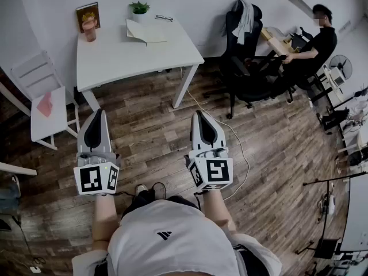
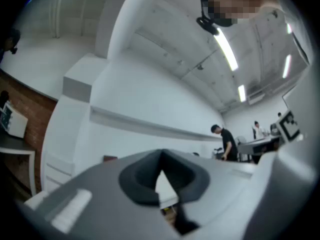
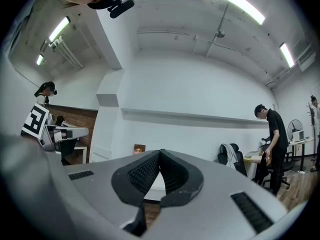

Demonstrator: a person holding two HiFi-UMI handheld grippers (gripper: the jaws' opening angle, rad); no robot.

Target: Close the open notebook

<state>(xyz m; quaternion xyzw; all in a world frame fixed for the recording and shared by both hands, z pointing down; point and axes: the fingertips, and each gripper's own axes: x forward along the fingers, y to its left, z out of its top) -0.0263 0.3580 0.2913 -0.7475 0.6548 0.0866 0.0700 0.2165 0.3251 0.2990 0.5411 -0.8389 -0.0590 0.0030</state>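
Observation:
The open notebook (image 1: pixel 145 32), cream-paged, lies on the far right part of the white table (image 1: pixel 115 59) in the head view. Both grippers hang over the wooden floor, well short of the table. My left gripper (image 1: pixel 98 115) points at the table's near left corner, its jaws closed together with nothing between them. My right gripper (image 1: pixel 199 117) is level with it, below the table's right leg, also shut and empty. In the left gripper view the left gripper (image 2: pixel 161 154) aims slightly upward at the wall. In the right gripper view the right gripper (image 3: pixel 160 153) points level. Neither gripper view shows the notebook.
On the table stand a pink cup (image 1: pixel 89 30), a framed picture (image 1: pixel 87 15), a small potted plant (image 1: pixel 139 8) and glasses (image 1: pixel 164 18). A white chair (image 1: pixel 49 105) is at the left. A black office chair (image 1: pixel 244 25) and a seated person (image 1: pixel 313 48) are at the right. A cable (image 1: pixel 230 131) crosses the floor.

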